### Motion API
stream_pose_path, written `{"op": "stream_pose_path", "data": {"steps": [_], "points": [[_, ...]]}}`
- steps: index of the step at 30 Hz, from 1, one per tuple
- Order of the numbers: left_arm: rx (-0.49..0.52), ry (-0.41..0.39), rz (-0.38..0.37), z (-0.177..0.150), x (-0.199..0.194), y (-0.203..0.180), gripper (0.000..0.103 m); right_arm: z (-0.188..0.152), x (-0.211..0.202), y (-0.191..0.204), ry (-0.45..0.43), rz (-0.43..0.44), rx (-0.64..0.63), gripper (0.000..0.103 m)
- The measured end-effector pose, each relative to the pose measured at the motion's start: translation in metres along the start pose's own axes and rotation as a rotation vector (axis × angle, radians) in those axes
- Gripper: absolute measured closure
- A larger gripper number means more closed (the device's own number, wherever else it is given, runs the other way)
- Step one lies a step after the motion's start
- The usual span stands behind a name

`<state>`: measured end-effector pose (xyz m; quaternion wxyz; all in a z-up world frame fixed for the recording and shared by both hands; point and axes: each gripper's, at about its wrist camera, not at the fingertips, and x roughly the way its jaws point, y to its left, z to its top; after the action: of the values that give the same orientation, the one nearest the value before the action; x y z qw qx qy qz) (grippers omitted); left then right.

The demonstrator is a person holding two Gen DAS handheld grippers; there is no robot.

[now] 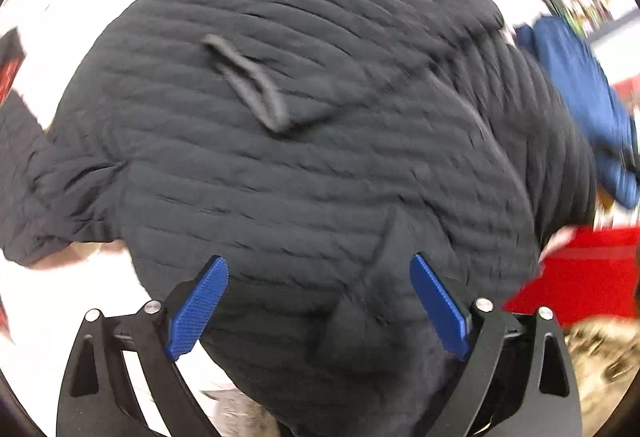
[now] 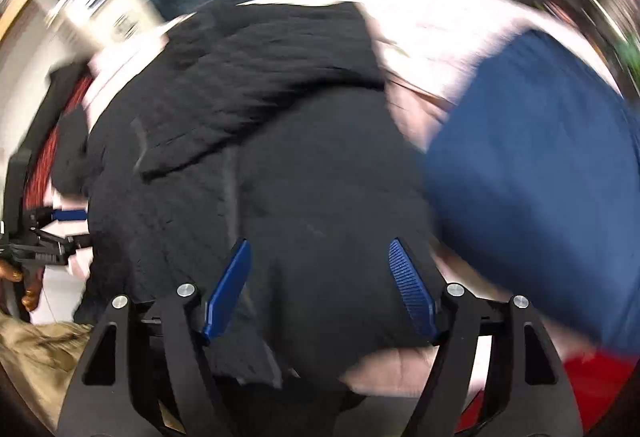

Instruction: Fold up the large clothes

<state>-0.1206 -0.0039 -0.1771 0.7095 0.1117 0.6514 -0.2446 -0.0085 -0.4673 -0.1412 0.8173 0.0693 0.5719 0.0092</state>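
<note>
Hovering over the dark quilted jacket (image 1: pixel 304 141) with left gripper (image 1: pixel 318 301) and right gripper (image 2: pixel 320 285) both spread and empty, folding looks barely started, sleeves loose.

no legible text, labels, numbers

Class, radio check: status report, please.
Left gripper open, right gripper open, both empty. Black jacket spread out, unfolded. Blue garment beside it.
</note>
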Motion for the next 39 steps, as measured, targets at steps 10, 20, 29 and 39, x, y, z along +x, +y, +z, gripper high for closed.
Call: {"op": "stream_pose_path", "data": {"steps": [10,20,29,39], "points": [[0.055,0.102,0.083,-0.087,0.073,0.024,0.005,-0.045,0.156,0.034,0.396,-0.144,-0.151,0.004],[-0.056,0.029,0.072,-0.082,0.04,0.035,0.007,-0.022,0.179,0.041,0.474,-0.15,-0.15,0.004],[-0.517,-0.16,0.256,-0.047,-0.046,0.18,0.006,0.005,0.207,0.069,0.51,-0.166,-0.143,0.004],[-0.622,-0.012,0.44,0.064,-0.031,0.331,0.006,0.013,0.216,0.077,0.506,-0.182,-0.141,0.004]]}}
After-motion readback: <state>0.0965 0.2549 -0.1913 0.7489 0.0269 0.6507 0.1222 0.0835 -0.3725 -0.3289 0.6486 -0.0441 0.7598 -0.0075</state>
